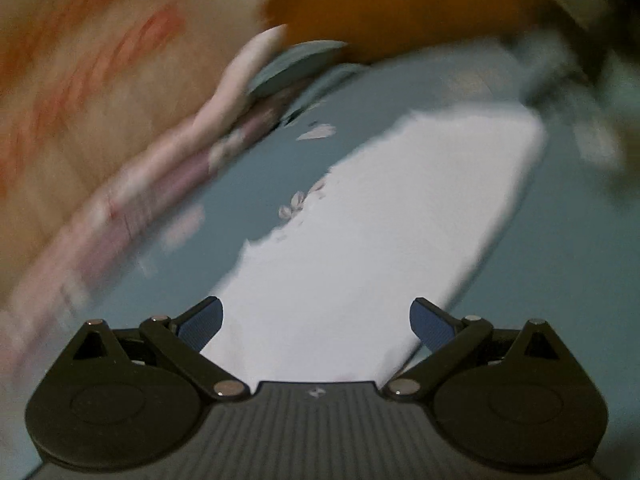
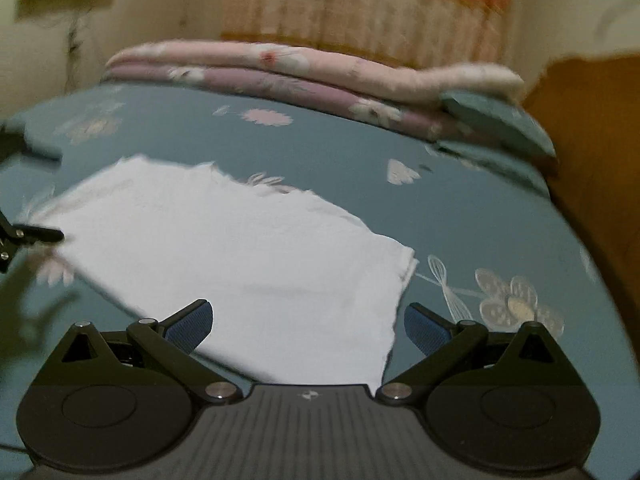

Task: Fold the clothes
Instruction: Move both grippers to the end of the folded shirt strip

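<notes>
A white cloth (image 1: 380,216) lies flat on a teal flowered bedsheet (image 1: 540,280); it also shows in the right wrist view (image 2: 224,248), folded with a doubled edge at its right side. My left gripper (image 1: 316,324) is open and empty, just above the near end of the cloth. My right gripper (image 2: 308,326) is open and empty over the cloth's near right corner. The left gripper's tip (image 2: 36,236) shows at the left edge of the right wrist view, beside the cloth's far left side. The left wrist view is motion-blurred.
Folded pink and mauve blankets (image 2: 280,72) and a teal pillow (image 2: 500,120) lie along the far side of the bed. An orange-brown headboard (image 2: 592,140) stands at the right. A curtain (image 2: 360,4) hangs behind. The teal sheet (image 2: 460,208) surrounds the cloth.
</notes>
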A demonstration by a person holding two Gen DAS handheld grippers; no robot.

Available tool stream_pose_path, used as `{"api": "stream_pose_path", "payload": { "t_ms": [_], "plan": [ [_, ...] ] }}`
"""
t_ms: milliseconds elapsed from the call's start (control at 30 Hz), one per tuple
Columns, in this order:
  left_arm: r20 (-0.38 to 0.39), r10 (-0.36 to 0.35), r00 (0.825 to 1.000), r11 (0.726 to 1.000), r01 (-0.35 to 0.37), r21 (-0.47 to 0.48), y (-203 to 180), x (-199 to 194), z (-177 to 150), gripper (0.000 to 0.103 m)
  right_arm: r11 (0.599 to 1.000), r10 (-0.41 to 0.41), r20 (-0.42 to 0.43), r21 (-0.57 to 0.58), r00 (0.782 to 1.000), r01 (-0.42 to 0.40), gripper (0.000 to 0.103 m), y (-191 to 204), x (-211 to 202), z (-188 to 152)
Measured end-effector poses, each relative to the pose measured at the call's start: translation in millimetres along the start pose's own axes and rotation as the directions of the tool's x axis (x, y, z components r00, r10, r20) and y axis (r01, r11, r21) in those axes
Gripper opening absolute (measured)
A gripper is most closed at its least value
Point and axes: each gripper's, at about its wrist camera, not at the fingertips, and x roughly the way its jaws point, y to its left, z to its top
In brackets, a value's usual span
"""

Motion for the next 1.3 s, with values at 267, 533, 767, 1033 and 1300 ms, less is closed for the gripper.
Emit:
{"api": "stream_pose_path", "payload": {
  "t_ms": [267,533,767,1033,1300],
  "plan": [
    [-0.083,0.019,0.996,0.948,0.008,0.317,-39.5,19.6,-14.0,0.100,0.872,-0.001,-0.006,-0.489,1.000,-0.002,0.103,85.1,34.5,-8.8],
    [-0.056,0.023,0.998,0.950,-0.004,0.314,-37.3,45.1,-1.5,0.100,0.780,0.085,-0.014,-0.622,0.996,-0.075,0.103,127.3,64.1,7.7],
    [-0.045,-0.005,0.999,0.954,0.018,0.298,-30.0,55.4,3.9,0.102,0.798,0.147,-0.074,-0.580,0.986,-0.163,0.103,132.3,90.5,27.8],
    [-0.105,0.058,0.993,0.956,-0.025,0.291,-9.6,49.1,-25.6,0.102,0.847,0.038,-0.120,-0.523,0.992,-0.095,0.103,70.4,82.9,3.8],
    [-0.132,0.114,0.985,0.947,-0.067,0.315,-4.7,51.5,-31.5,0.101,0.801,-0.083,-0.092,-0.598,0.992,0.011,0.101,54.9,79.2,-16.9]
  ]
}}
